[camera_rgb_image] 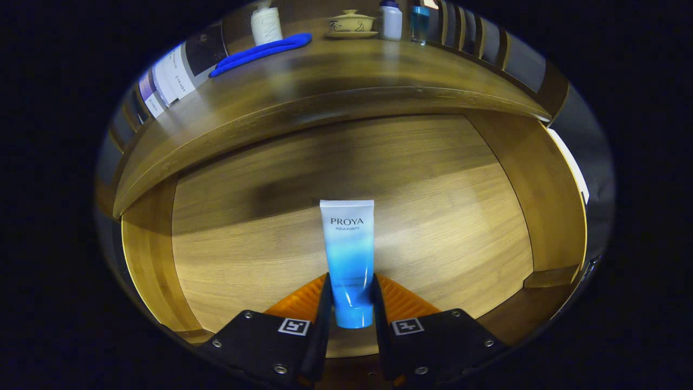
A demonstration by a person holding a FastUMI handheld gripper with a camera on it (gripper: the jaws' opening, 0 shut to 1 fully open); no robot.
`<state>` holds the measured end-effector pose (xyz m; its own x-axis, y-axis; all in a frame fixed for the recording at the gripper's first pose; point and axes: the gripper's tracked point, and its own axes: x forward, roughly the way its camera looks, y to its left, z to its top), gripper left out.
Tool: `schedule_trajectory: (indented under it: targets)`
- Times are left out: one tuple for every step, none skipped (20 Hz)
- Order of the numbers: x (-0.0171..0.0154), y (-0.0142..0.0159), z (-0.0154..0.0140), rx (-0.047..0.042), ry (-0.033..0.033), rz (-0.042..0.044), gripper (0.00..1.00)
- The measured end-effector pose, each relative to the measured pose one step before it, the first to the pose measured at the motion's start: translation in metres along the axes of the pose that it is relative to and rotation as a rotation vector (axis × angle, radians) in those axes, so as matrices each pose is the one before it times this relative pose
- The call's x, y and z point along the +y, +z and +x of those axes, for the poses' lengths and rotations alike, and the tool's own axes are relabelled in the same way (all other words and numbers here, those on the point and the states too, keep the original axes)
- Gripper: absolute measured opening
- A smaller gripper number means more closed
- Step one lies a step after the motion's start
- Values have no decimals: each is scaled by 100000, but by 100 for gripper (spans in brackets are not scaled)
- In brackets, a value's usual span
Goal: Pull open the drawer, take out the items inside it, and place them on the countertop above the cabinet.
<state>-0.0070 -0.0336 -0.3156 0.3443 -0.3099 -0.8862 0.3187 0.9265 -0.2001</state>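
Jaws pinch one blue tube (349, 260) inside the open drawer (216, 238); countertop (346, 76) holds three bottles.

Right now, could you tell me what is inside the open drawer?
One blue-and-white tube lies in the drawer, cap end gripped between the gripper fingers. The fingers cover the drawer floor beneath them.

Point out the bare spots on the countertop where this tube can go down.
The fingers are shut on the tube over the open drawer. The countertop is bare across its wide front and middle, from the front edge back to the blue strip. The back edge is crowded: cream bottle, lidded cup, white bottle, blue bottle.
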Motion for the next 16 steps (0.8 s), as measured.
schedule_trajectory:
  targets:
    - [-592, -117, -248, -1577, -2490, -1447, 39]
    - [-601, -151, -337, -1366, -1928, -1405, 38]
    - [-370, -94, -448, -1614, -1036, -1621, 37]
    - [-299, -82, -444, -1167, -720, -865, 37]
    - [-291, -90, -577, -1607, -343, -640, 37]
    - [-37, -28, -531, -1803, -50, -889, 37]
    - [7, 40, -645, -1672, -103, -1284, 37]
    - [4, -19, -602, -1555, -104, -1644, 37]
    - [13, 50, -666, -1274, -350, -1750, 37]
    - [-40, 31, -644, -1246, -383, -1231, 37]
    - [35, 188, -727, -1372, -16, -907, 37]
    - [-6, 254, -560, -1271, -41, -146, 37]
    - [-108, 268, -675, -1584, -117, 837, 37]
    - [-146, 304, -587, -1757, -237, 990, 37]
    - [-183, 443, -537, -1555, -306, 758, 37]
    - [-212, 571, -460, -1935, -457, 694, 37]
